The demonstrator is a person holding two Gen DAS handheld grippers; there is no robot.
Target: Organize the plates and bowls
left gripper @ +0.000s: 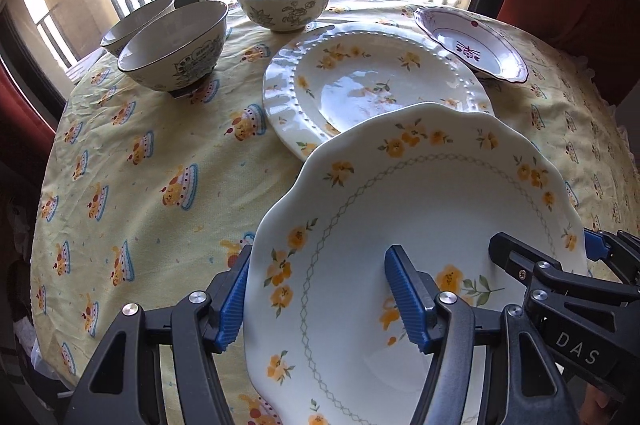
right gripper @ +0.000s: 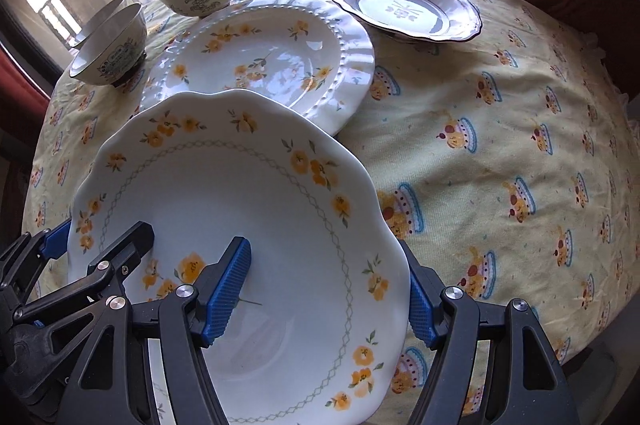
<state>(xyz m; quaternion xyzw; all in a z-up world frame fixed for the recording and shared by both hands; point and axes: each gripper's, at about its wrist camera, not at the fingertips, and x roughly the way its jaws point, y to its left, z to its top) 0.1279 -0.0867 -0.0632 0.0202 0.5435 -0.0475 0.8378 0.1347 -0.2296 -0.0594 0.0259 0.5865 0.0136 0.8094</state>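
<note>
Desk (right gripper: 500, 145) has bare cloth on the right, crowded left and back: beaded plate (left gripper: 380, 81) mid-desk, purple dish (left gripper: 472, 43) behind it, three bowls (left gripper: 176, 45) far left. Scalloped plate (left gripper: 420, 225) is held near the front edge, far rim over the beaded plate, likely for stacking. Left tongs (left gripper: 320, 301) and right tongs (right gripper: 328, 289) each pinch an opposite rim.
</note>
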